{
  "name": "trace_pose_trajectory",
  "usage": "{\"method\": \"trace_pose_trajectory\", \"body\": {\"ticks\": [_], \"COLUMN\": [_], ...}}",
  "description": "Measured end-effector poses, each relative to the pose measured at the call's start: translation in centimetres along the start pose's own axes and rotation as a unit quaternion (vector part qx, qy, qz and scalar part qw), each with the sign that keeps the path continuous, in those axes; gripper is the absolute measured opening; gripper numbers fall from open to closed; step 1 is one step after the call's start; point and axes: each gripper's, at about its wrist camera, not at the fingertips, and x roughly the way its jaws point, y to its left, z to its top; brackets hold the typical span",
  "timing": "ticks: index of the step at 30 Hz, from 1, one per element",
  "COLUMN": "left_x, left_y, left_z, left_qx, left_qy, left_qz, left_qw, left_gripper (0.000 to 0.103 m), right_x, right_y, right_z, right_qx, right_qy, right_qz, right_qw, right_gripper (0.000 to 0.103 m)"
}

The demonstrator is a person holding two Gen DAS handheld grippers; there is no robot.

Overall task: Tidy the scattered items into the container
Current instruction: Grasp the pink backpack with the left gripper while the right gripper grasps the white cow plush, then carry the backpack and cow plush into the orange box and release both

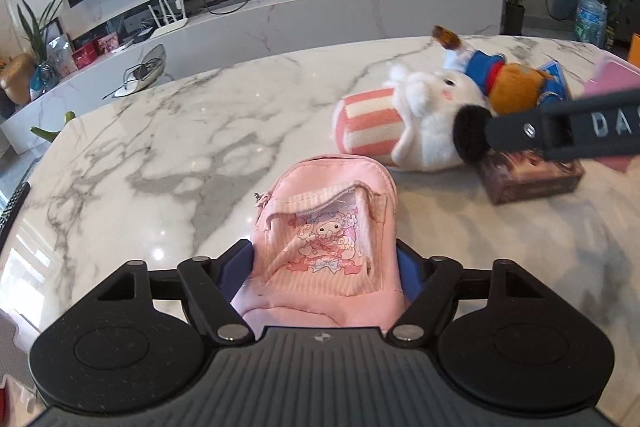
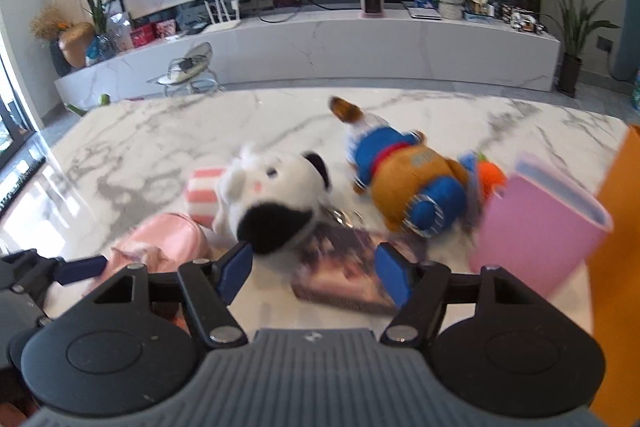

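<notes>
The left claw point(image 1: 324, 267) grips a soft pink fabric pouch point(image 1: 328, 227) on the glossy marble bench point(image 1: 180, 131). The right claw point(image 2: 316, 267) hangs open over a flat dark box point(image 2: 340, 271), beside a fluffy white plush dog point(image 2: 276, 195).

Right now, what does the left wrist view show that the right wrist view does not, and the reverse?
Only the left wrist view shows the left tongs shut on the pink pouch, with its cartoon window facing the camera.

Only the right wrist view shows the right tongs open above the dark box, and the whole pink container beside an orange bag.

Both show the white plush, the brown and blue plush and the marble table.
</notes>
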Motion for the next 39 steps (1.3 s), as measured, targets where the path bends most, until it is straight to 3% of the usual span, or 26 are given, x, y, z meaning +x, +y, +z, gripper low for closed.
{"method": "trace_pose_trajectory", "body": {"ticks": [3, 6, 11, 15, 20, 22, 27, 31, 39], "left_x": [0.4, 1.0, 1.7, 1.8, 1.8, 1.7, 1.3, 0.4, -3.2], "left_y": [0.7, 1.6, 2.3, 2.4, 2.5, 2.5, 2.2, 2.4, 1.4], "left_z": [0.4, 0.8, 1.2, 1.2, 1.2, 1.2, 1.0, 0.6, 0.2], "left_qx": [-0.011, -0.015, -0.020, -0.019, -0.025, -0.025, -0.015, -0.026, -0.017], "left_qy": [-0.001, 0.001, -0.002, -0.005, -0.006, -0.006, -0.011, -0.009, -0.028], "left_qz": [0.017, 0.021, 0.024, 0.022, 0.019, 0.019, 0.033, 0.025, 0.017], "left_qw": [0.9998, 0.9997, 0.9995, 0.9996, 0.9995, 0.9995, 0.9993, 0.9993, 0.9993], "left_gripper": [0.081, 0.081, 0.081, 0.082, 0.082, 0.082, 0.075, 0.071, 0.068], "right_x": [1.2, 2.5, 5.7, 8.0, 9.4, 9.4, 8.2, 6.7, 1.9], "right_y": [0.7, 1.8, 2.5, 1.9, 0.7, 0.9, 2.7, 2.6, 2.4], "right_z": [1.3, 2.7, 4.3, 4.1, 3.5, 3.2, 3.2, 3.1, 2.2], "right_qx": [-0.006, -0.028, -0.050, -0.028, 0.033, 0.039, -0.010, -0.005, -0.006], "right_qy": [-0.010, -0.028, -0.029, -0.014, 0.018, 0.025, 0.017, 0.008, -0.013], "right_qz": [0.020, 0.038, 0.041, 0.048, 0.096, 0.101, 0.096, 0.091, 0.074], "right_qw": [1.000, 0.999, 0.997, 0.998, 0.995, 0.994, 0.995, 0.996, 0.997], "right_gripper": [0.073, 0.084, 0.090, 0.096, 0.100, 0.098, 0.083, 0.072, 0.069]}}
